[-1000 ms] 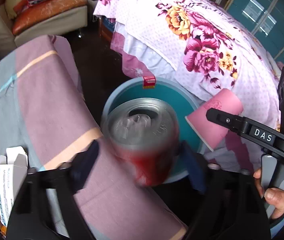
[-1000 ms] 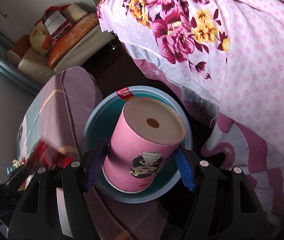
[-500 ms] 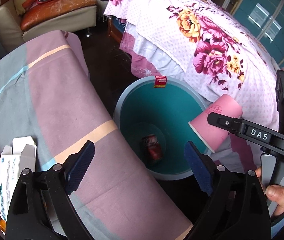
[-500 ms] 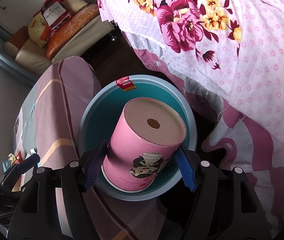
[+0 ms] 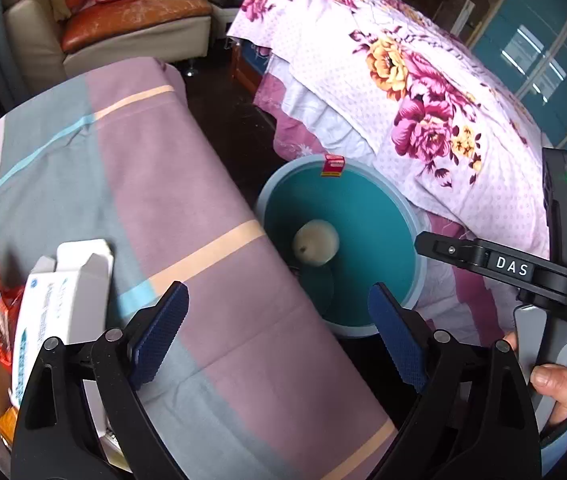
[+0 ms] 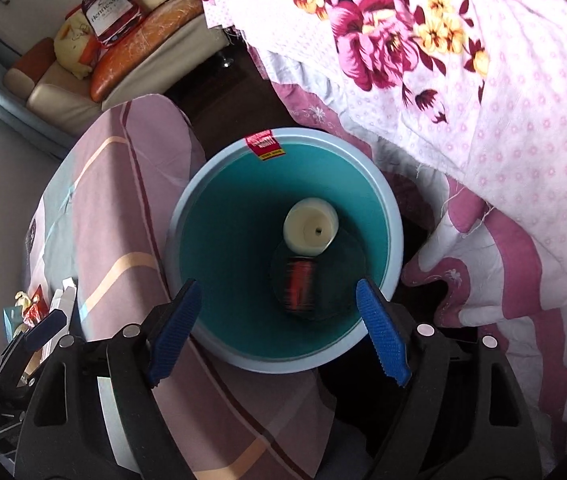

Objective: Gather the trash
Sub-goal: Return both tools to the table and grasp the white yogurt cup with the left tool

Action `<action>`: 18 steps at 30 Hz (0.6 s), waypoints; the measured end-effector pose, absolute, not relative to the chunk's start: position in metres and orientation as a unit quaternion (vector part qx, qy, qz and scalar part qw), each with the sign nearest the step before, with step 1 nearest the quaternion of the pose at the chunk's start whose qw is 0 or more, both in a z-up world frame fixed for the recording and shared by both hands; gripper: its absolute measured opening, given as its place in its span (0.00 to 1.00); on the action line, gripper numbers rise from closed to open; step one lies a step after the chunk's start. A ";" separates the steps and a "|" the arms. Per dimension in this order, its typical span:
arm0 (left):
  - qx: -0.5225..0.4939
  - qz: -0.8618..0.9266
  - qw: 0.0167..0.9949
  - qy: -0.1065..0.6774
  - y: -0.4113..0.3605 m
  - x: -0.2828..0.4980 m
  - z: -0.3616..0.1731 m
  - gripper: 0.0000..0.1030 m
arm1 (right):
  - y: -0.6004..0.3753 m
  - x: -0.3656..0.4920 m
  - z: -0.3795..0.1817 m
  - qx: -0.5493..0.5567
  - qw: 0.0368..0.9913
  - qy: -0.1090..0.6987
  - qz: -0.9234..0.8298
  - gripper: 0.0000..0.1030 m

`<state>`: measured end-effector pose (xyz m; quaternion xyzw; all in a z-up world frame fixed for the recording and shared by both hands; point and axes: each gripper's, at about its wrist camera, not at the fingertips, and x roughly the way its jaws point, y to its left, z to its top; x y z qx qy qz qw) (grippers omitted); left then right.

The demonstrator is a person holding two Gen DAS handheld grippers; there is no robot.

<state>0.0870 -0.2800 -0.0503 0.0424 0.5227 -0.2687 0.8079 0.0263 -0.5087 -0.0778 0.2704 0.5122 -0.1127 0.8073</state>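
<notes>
Now that the paper cup has been let fall into the bin beside the red can | right gripper: jaws just opened, nothing held | left gripper: wide, nothing held | box judged next

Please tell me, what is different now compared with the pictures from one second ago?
The left tongs let go of the red can; it now lies at the bottom of the teal bin. The right tongs have just been opening and released the pink cup, which dropped into the bin too; nothing is between them. The bin, the striped cloth and the white box stayed put.
</notes>
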 end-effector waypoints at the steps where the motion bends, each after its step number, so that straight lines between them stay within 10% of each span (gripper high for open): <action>1: 0.041 -0.267 0.810 0.521 -0.276 0.086 -0.049 0.89 | -0.506 0.026 -0.076 0.267 0.809 0.511 -0.113 0.74; 18: -0.012 -0.220 0.834 0.505 -0.160 0.049 -0.029 0.89 | -0.392 0.024 -0.036 0.164 0.835 0.525 -0.023 0.74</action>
